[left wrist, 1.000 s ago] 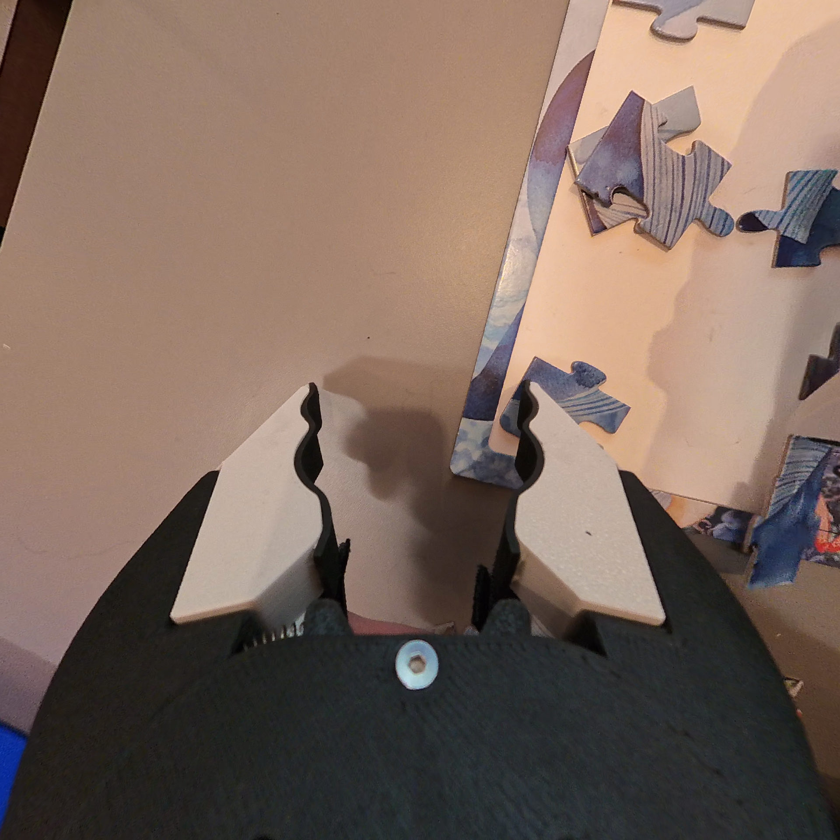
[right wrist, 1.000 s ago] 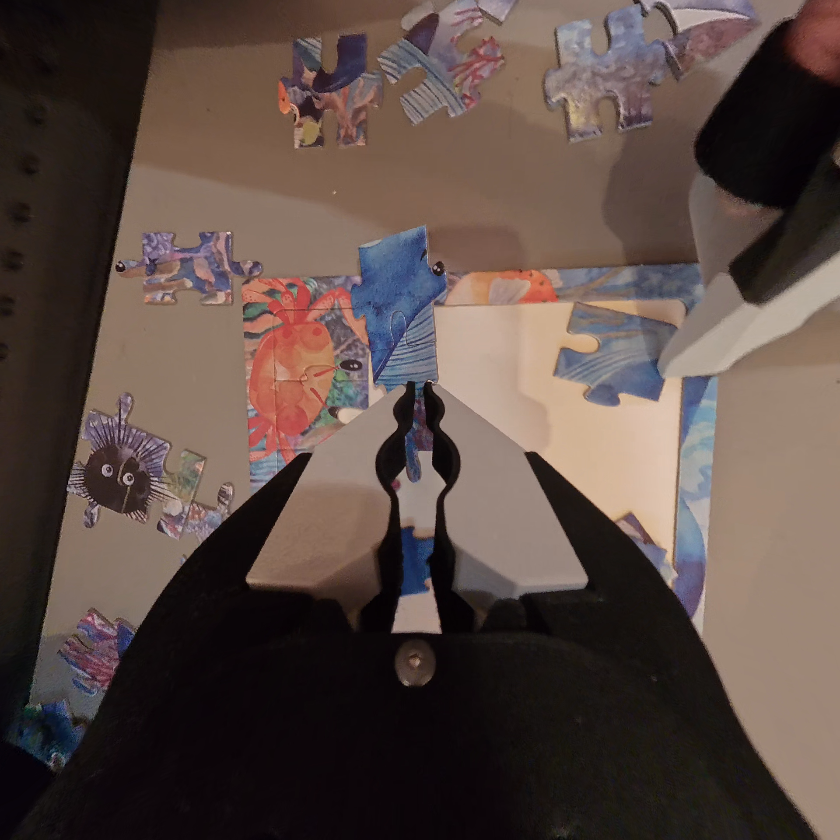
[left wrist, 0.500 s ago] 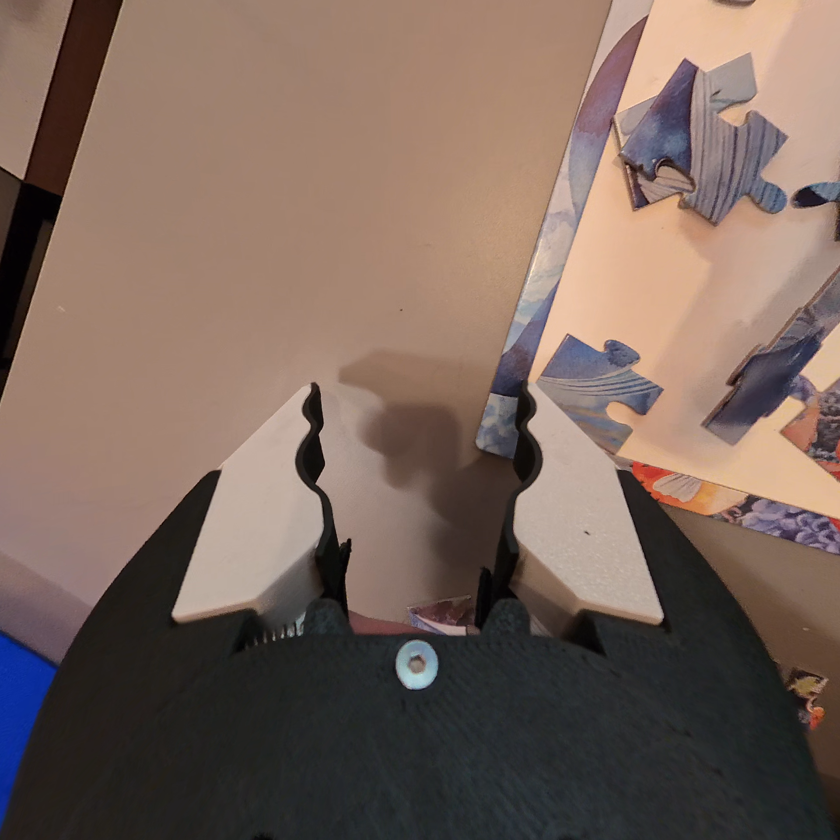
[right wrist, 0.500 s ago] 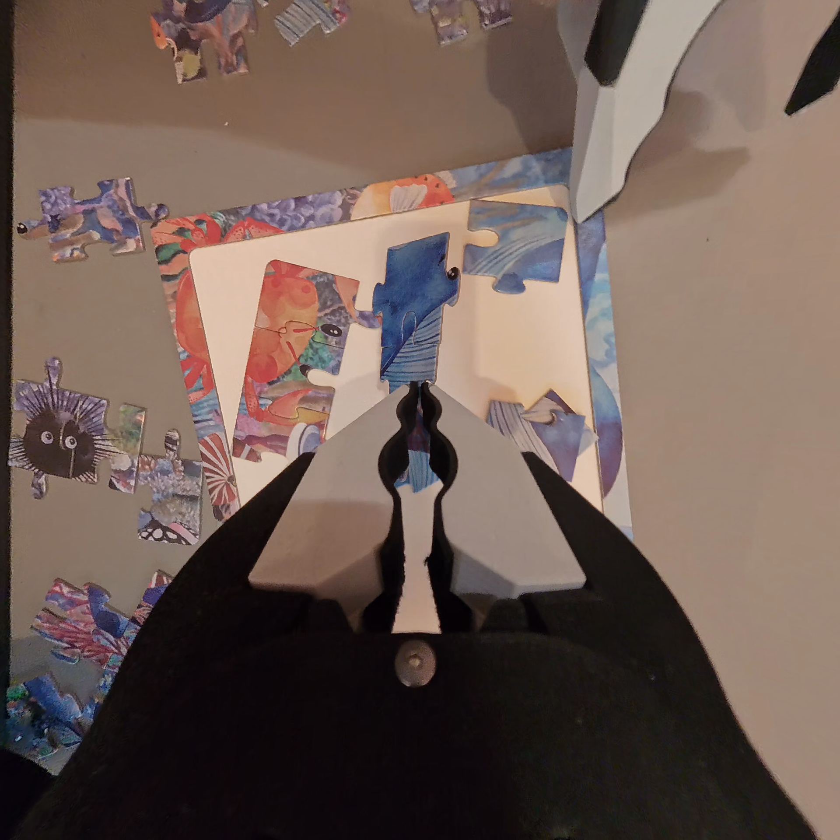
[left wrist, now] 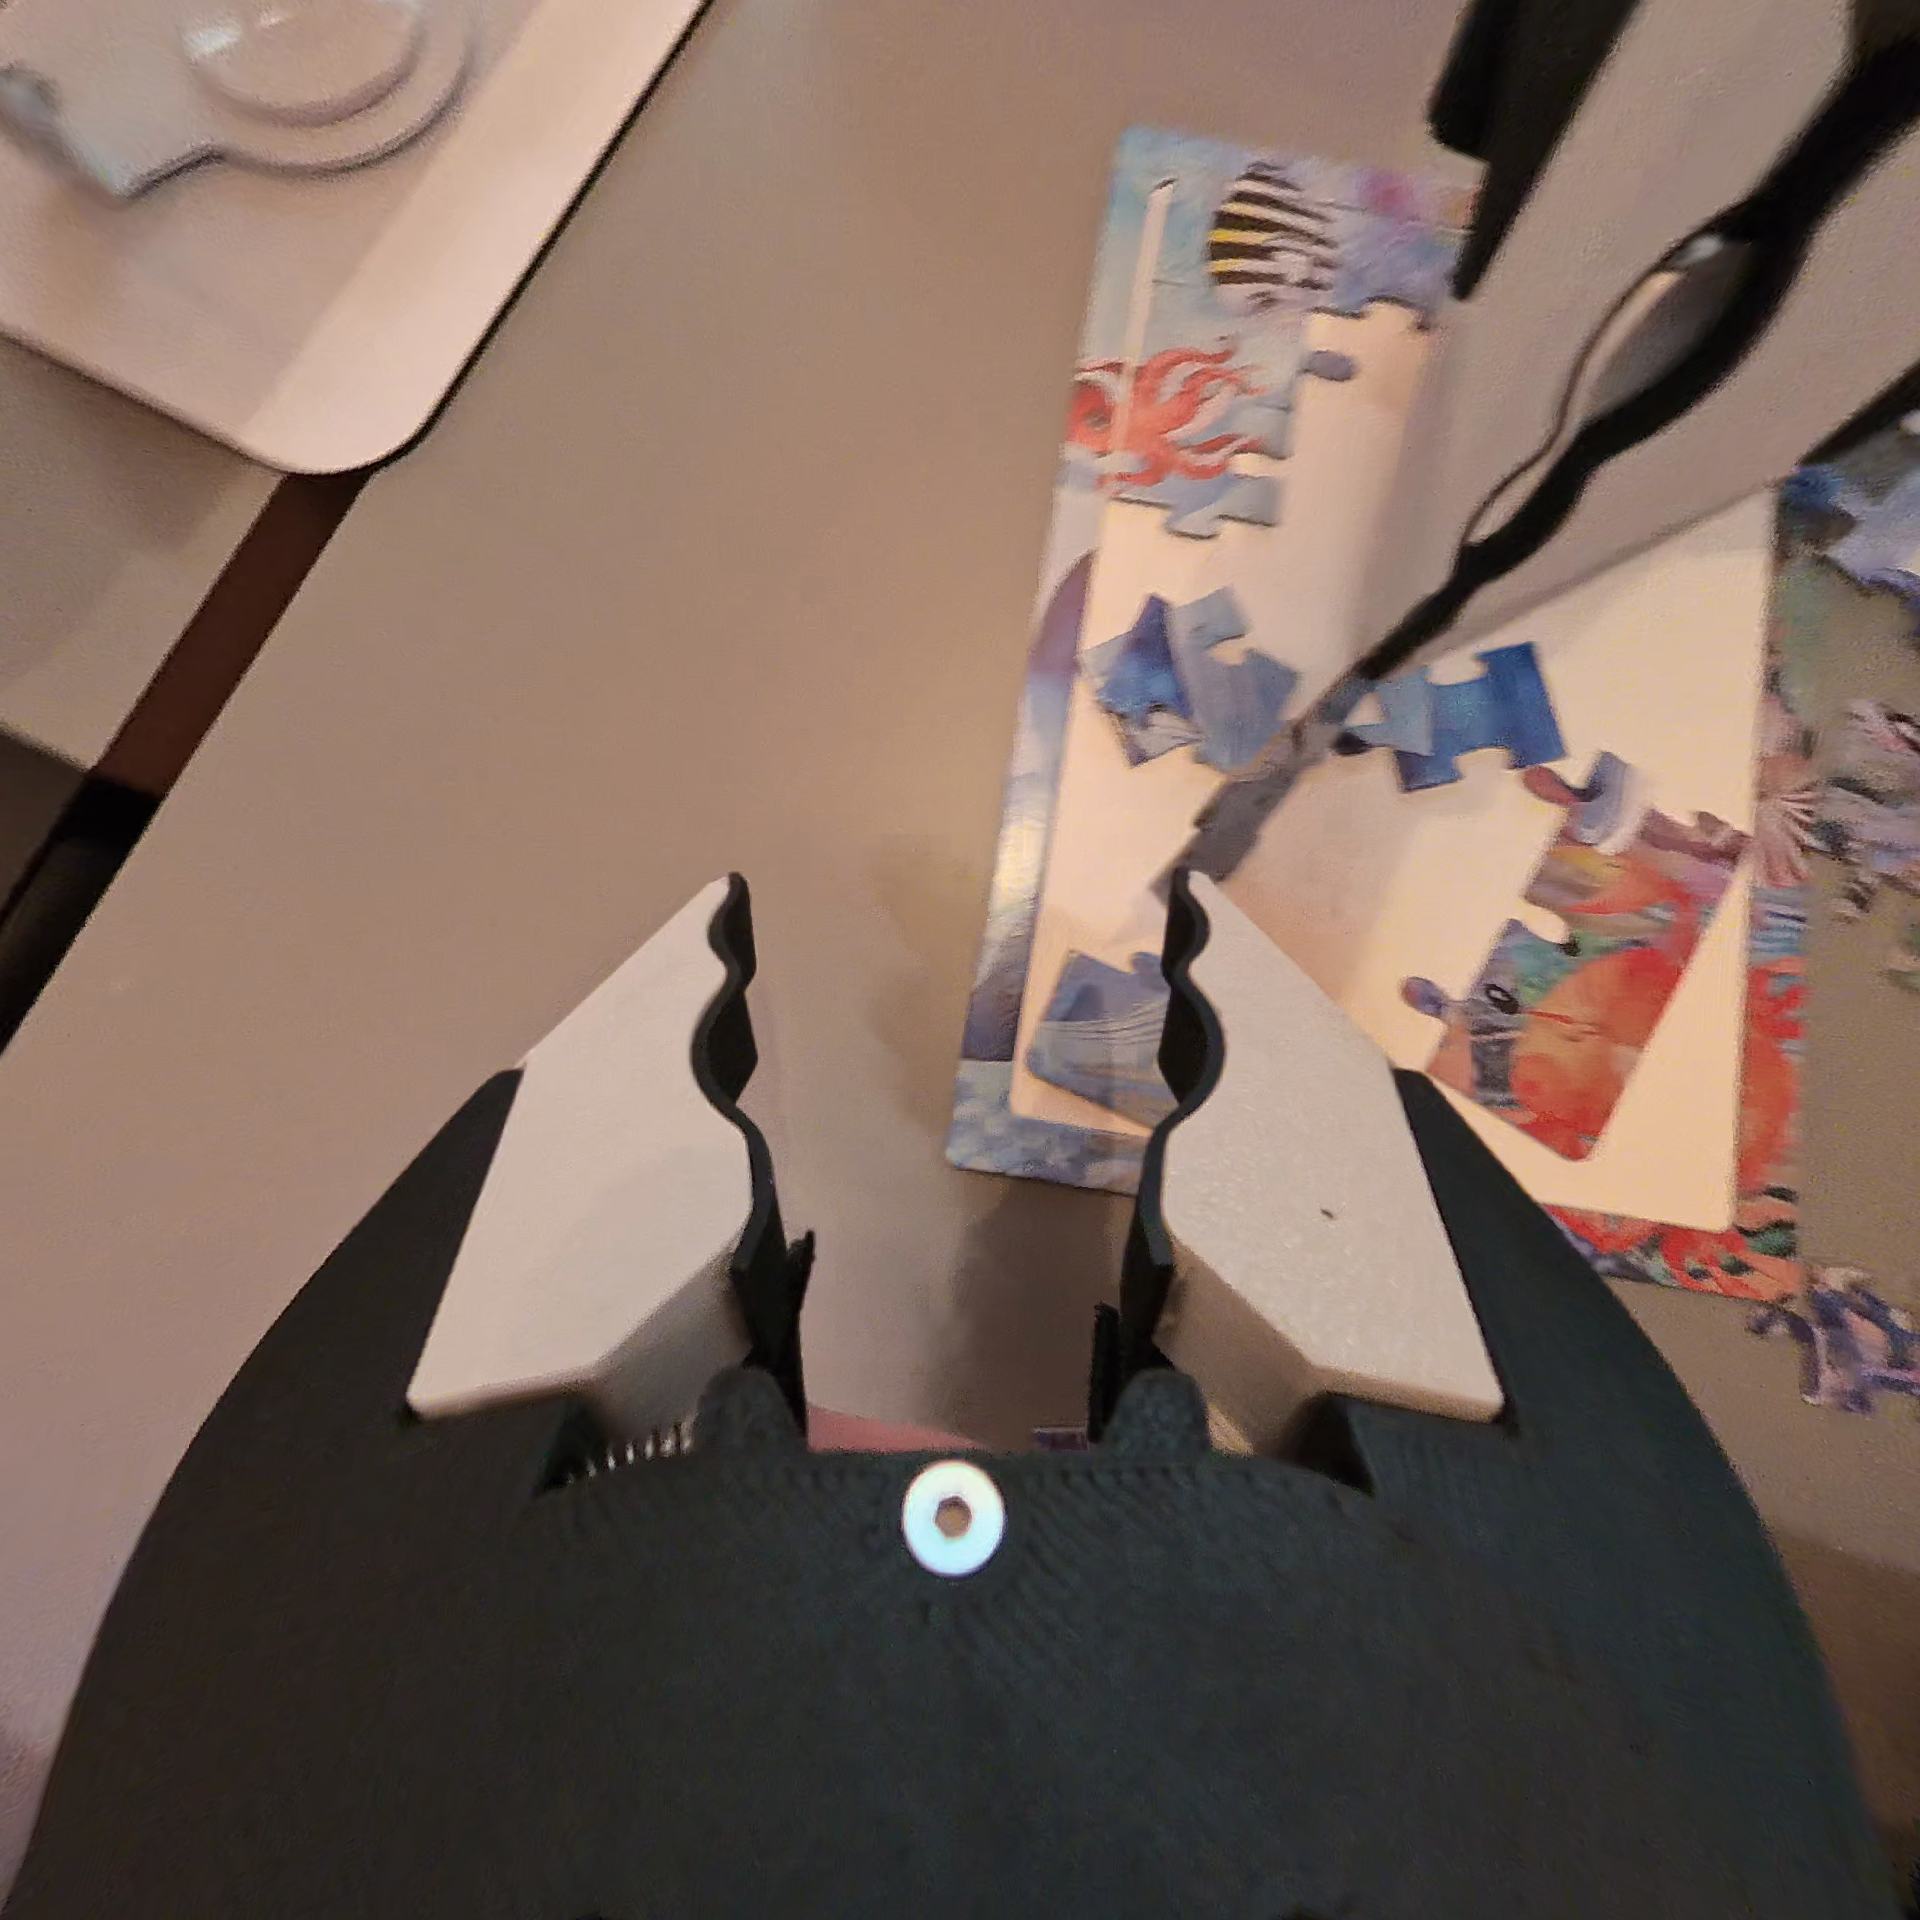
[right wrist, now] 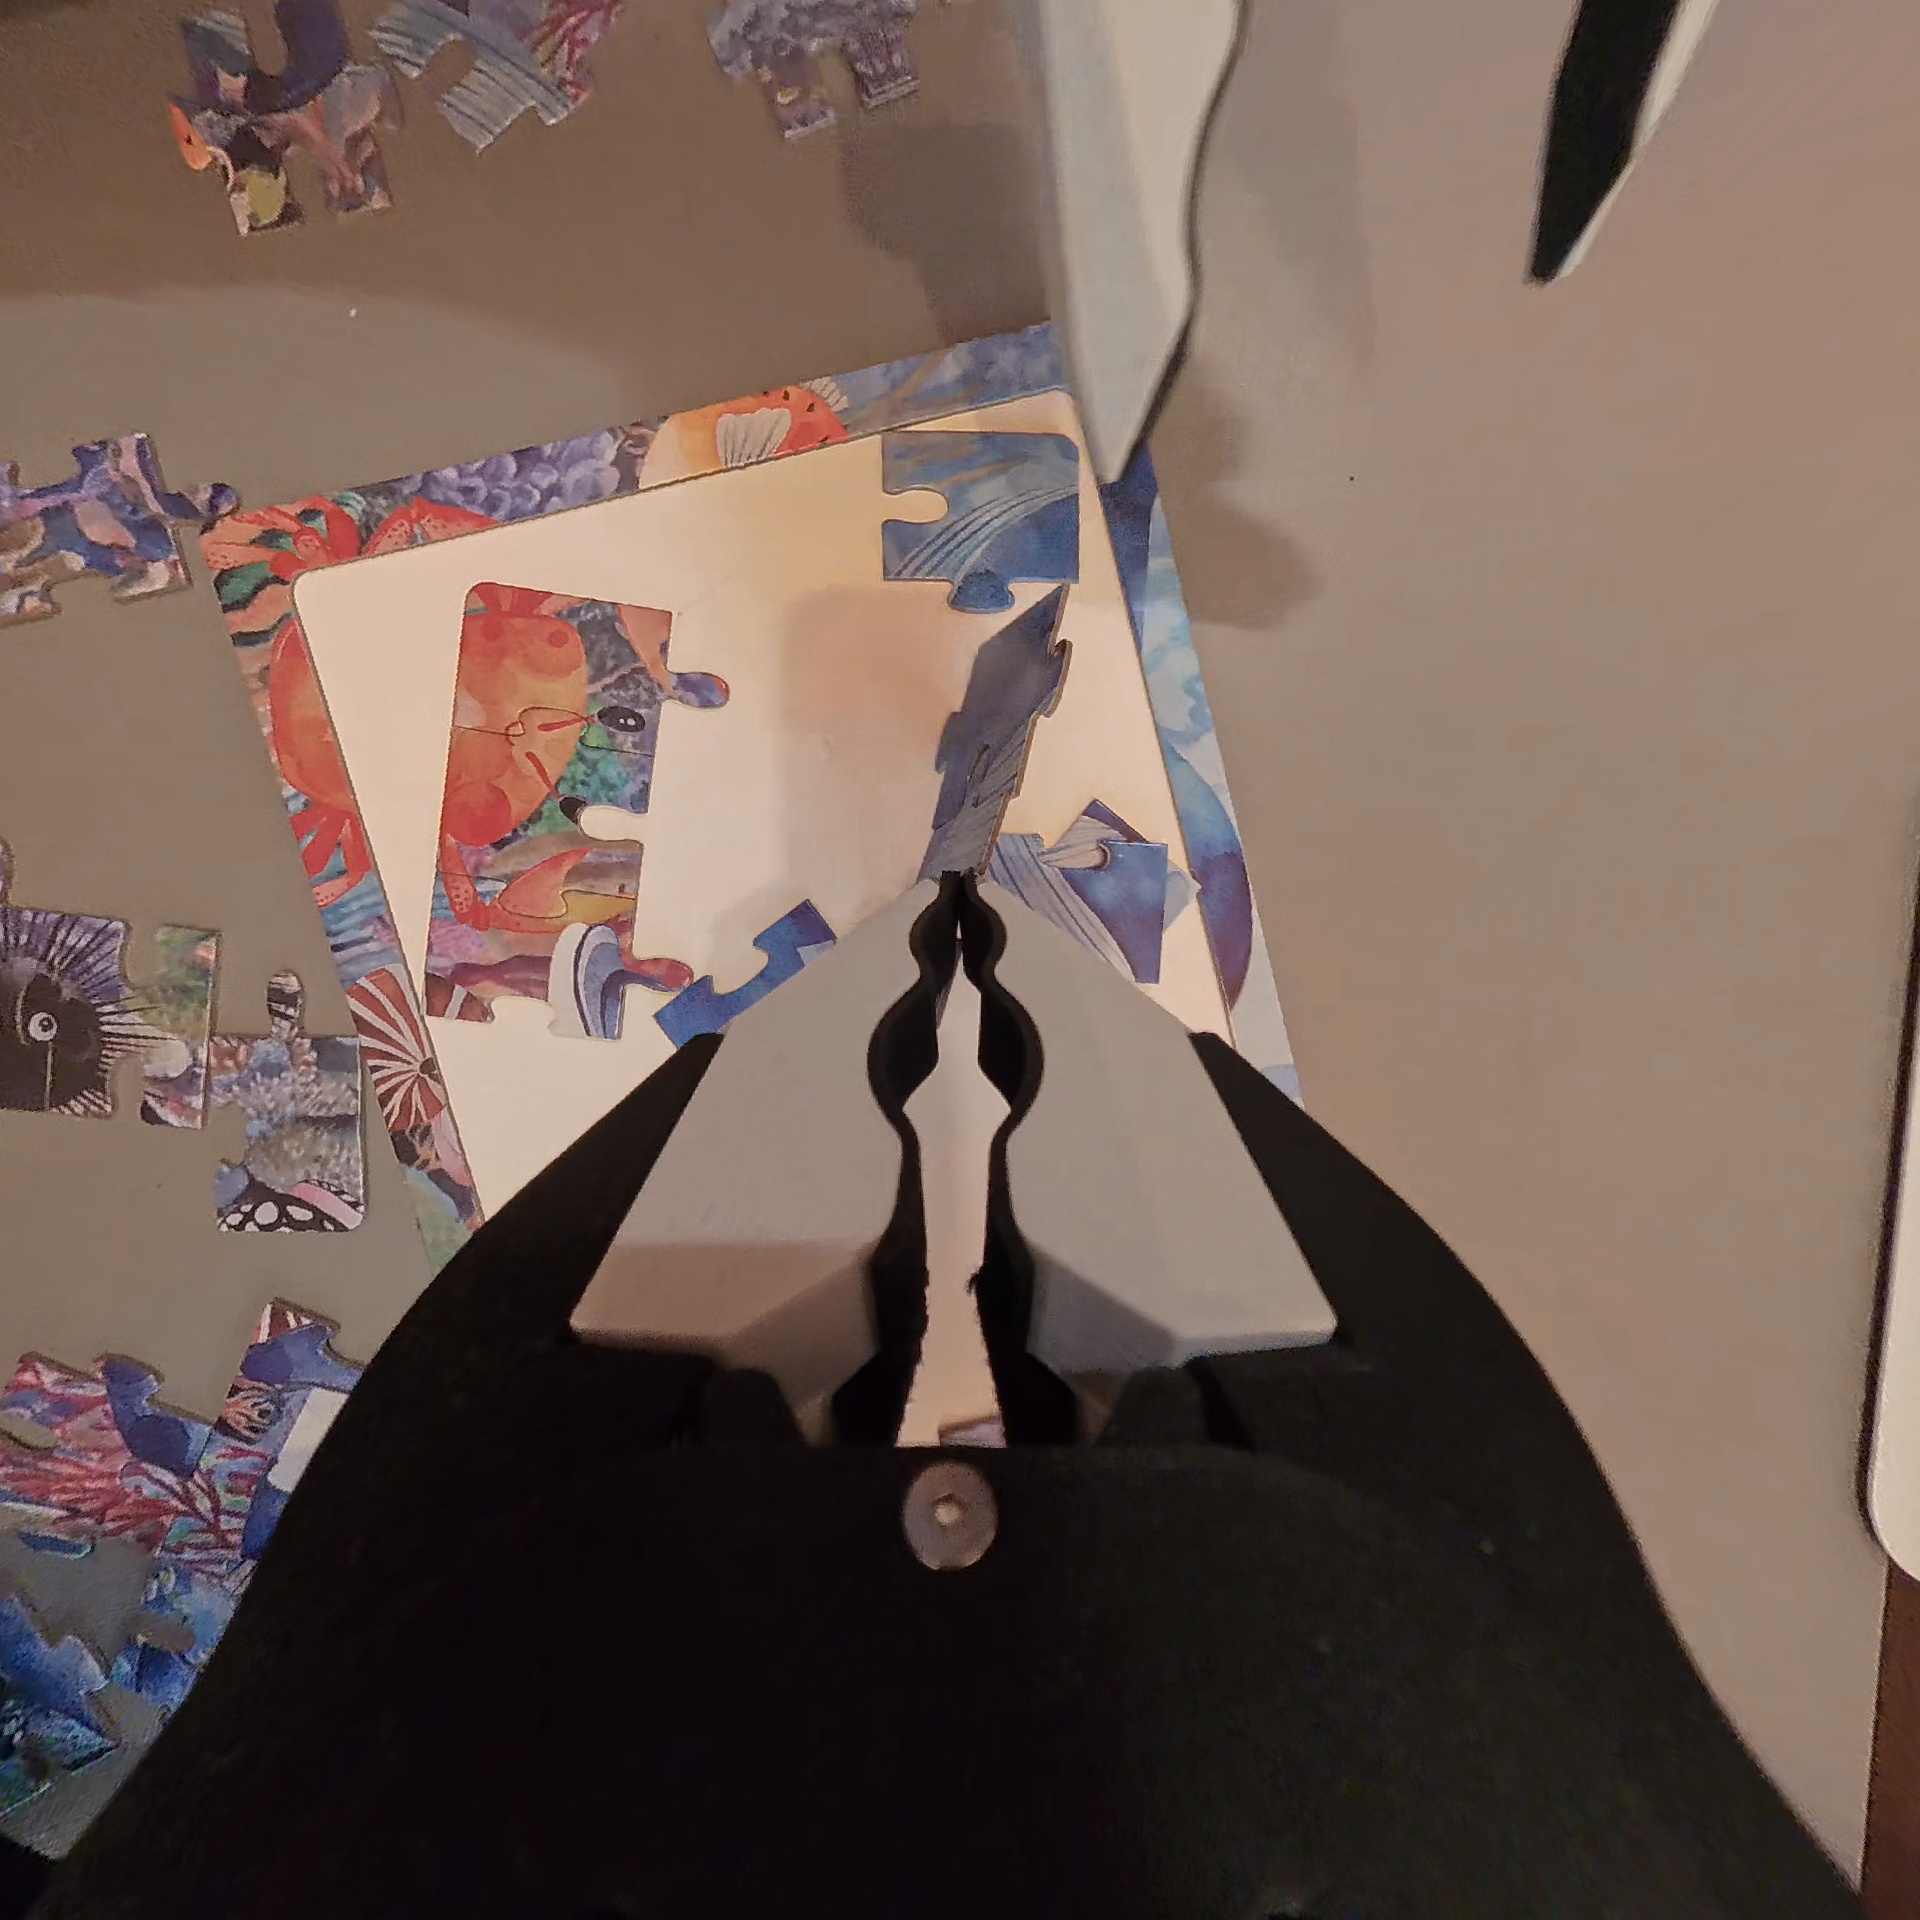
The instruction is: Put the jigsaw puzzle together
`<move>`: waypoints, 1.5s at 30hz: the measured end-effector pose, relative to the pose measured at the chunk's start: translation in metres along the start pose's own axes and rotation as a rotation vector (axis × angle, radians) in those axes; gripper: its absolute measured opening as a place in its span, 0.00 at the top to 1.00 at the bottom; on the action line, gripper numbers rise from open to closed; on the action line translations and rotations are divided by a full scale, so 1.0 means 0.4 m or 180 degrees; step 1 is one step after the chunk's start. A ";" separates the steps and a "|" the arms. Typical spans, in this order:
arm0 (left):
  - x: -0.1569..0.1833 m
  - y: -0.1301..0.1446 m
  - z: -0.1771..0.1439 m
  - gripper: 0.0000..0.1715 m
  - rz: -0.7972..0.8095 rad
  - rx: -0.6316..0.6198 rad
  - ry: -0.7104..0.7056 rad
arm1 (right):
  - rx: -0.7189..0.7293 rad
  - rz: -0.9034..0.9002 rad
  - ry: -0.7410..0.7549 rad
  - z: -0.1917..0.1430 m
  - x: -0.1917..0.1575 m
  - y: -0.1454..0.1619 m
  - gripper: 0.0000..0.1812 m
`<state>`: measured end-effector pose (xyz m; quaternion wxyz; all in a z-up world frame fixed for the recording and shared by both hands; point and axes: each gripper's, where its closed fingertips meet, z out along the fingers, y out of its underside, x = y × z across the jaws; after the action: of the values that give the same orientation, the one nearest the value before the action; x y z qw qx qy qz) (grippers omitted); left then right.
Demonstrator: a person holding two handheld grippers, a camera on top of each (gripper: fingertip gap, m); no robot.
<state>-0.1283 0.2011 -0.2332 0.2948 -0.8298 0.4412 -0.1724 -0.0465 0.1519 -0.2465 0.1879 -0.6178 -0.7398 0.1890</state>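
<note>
Both wrist views look steeply down from close above, sharing the puzzle tray [left wrist: 1023, 831] [right wrist: 1195, 665] from opposite ends.

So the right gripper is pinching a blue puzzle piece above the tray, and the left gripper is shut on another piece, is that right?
Not quite. The left gripper is open and holds nothing, as the left wrist view shows: its jaws stand wide apart over the table. The rest holds: the right gripper is pinching a blue puzzle piece above the tray.
</note>
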 end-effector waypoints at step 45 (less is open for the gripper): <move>0.138 -0.032 0.068 1.00 0.0700 -0.0269 0.0452 | 0.0123 0.0532 0.0106 0.006 0.059 0.016 1.00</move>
<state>-0.0750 0.1700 -0.2446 0.2448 -0.7739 0.5562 -0.1786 -0.0464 0.1762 -0.2508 0.1957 -0.6767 -0.6786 0.2079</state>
